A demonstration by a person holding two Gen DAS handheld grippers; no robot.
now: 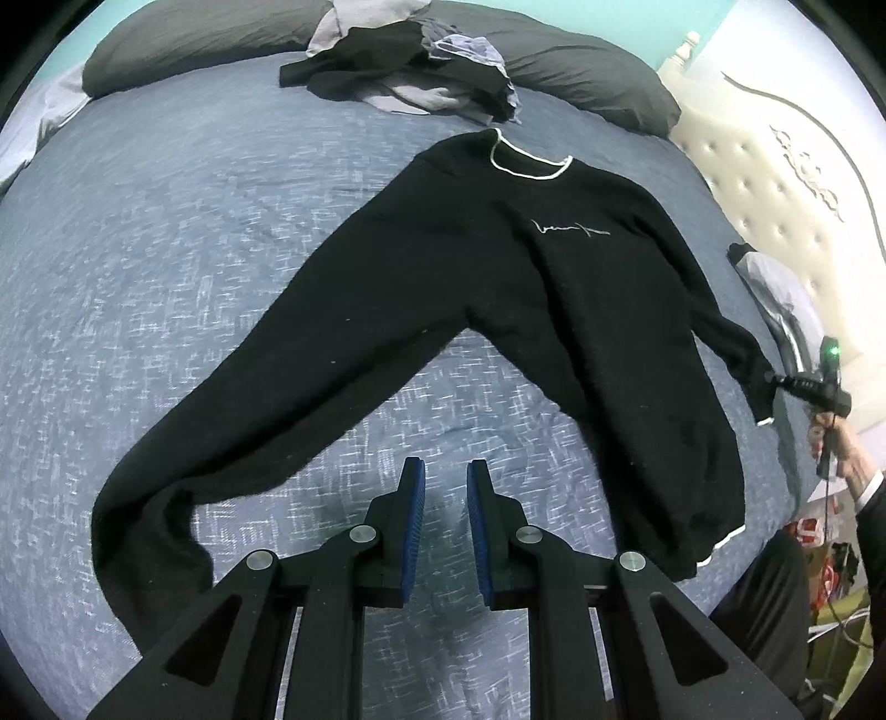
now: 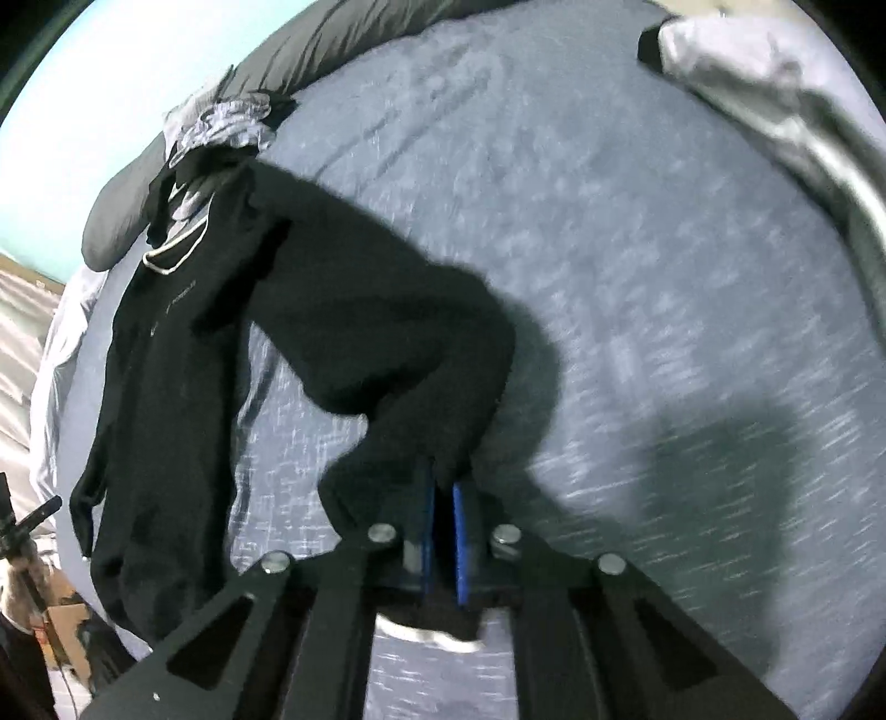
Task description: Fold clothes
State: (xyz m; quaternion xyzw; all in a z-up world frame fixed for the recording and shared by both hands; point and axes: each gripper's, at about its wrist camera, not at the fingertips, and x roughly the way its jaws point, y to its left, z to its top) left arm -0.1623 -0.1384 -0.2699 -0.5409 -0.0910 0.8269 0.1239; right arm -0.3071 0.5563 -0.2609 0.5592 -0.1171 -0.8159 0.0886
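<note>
- The black long-sleeved sweatshirt with white trim at the neck, cuffs and hem (image 1: 554, 266) lies face up on the bed, spread out ahead of the left gripper (image 1: 446, 471).
- The left gripper holds nothing. Its 2 blue pads are spread a little apart over bare cover.
- One long sleeve (image 1: 266, 387) runs from the shoulder, far ahead, down to the near left of the left gripper. Its cuff end lies just left of and below the gripper, so this arm is the nearer one to it.
- The right gripper (image 2: 443, 498) is pinching the other sleeve (image 2: 398, 354) close to its cuff. The black cloth sits between the pads, and the white cuff edge (image 2: 426, 634) hangs out behind them.
- From the right gripper, that sleeve goes up and away to the left, toward the body of the sweatshirt, and looks lifted off the bed.
- I think the next move is to carry that sleeve across onto the chest, to the left of the right gripper.
- The bed has a soft blue-grey speckled cover (image 1: 194, 249), so the cloth may drag and bunch.
- Far ahead of the left gripper lie a heap of dark and grey clothes (image 1: 410, 72) and dark grey pillows (image 1: 210, 39). A cream padded headboard (image 1: 775, 183) is off to its right.
</note>
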